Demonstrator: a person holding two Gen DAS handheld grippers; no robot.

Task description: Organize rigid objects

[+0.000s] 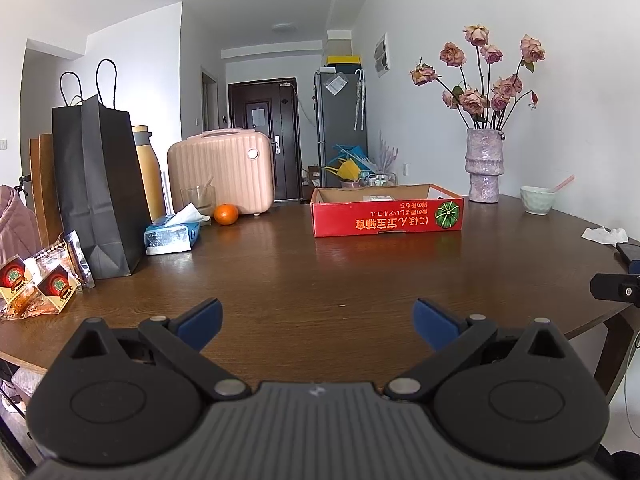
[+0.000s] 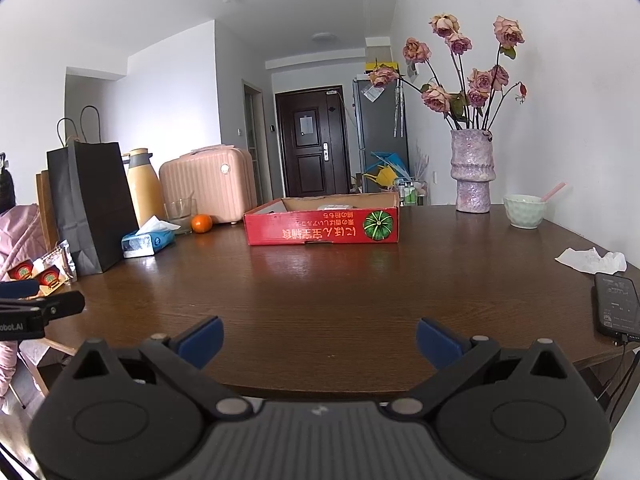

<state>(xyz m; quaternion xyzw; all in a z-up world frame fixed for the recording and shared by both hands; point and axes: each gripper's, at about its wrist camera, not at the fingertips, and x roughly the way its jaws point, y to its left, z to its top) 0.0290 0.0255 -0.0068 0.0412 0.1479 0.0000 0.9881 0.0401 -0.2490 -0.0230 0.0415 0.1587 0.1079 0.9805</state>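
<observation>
A shallow red cardboard box with a pumpkin picture lies open on the far part of the brown table; something pale lies inside it. My left gripper hovers open over the table's near edge, blue pads wide apart, nothing between them. My right gripper is likewise open and empty at the near edge. An orange sits left of the box beside a tissue pack. A pale green bowl stands at the right.
A black paper bag, yellow flask, pink case and snack packets crowd the left side. A vase of dried roses stands far right. A phone and crumpled tissue lie at the right edge.
</observation>
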